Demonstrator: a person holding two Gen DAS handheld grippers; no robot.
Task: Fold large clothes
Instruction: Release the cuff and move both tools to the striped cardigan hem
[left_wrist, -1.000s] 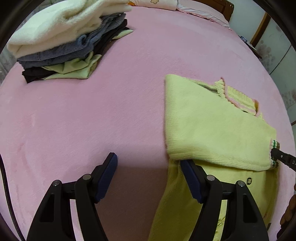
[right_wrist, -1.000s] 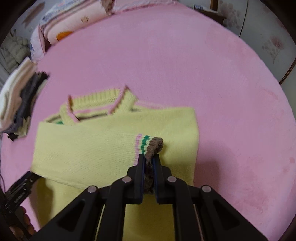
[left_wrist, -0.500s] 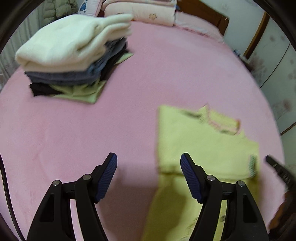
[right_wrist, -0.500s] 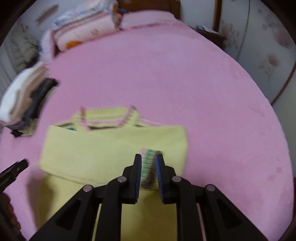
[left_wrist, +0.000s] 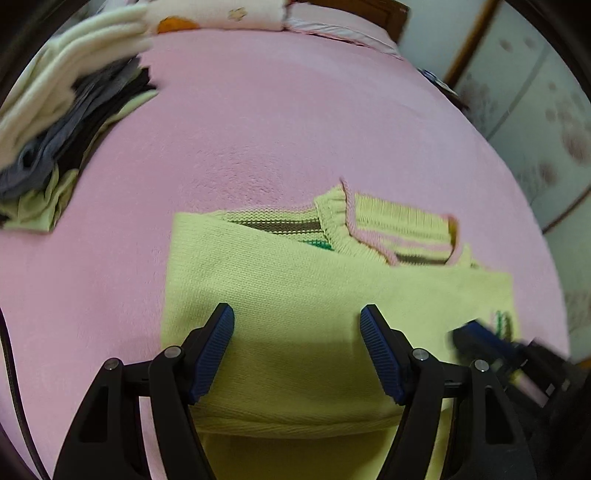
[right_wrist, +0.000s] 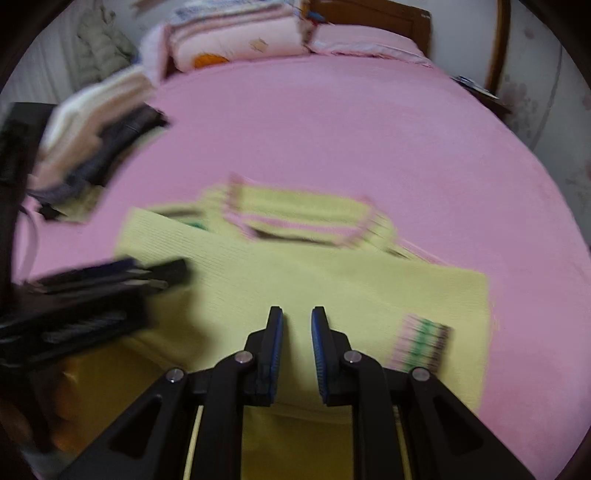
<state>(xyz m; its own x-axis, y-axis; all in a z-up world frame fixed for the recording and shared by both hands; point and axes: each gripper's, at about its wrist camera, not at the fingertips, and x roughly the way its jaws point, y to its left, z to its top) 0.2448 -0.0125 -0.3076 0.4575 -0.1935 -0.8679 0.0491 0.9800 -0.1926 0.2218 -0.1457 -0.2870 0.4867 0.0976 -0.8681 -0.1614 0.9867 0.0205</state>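
- Sweater (left_wrist: 295, 295), yellow knit, lies mid-frame on pink bed (left_wrist: 277, 129), sleeve folded across, striped cuff (right_wrist: 421, 343) at lower right.
- Soft, light, floppy; likely drapes and stretches.
- Best taken at hem corners or folded edge.
- Left gripper (left_wrist: 297, 350) jaws wide, empty; right gripper (right_wrist: 297, 354) jaws slightly apart, empty.

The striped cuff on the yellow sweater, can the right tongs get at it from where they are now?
Probably yes. The striped cuff lies flat on top of the folded yellow sweater, just beside the right tongs, which are open and empty. Nothing covers it, and the left tongs are off to the other side.
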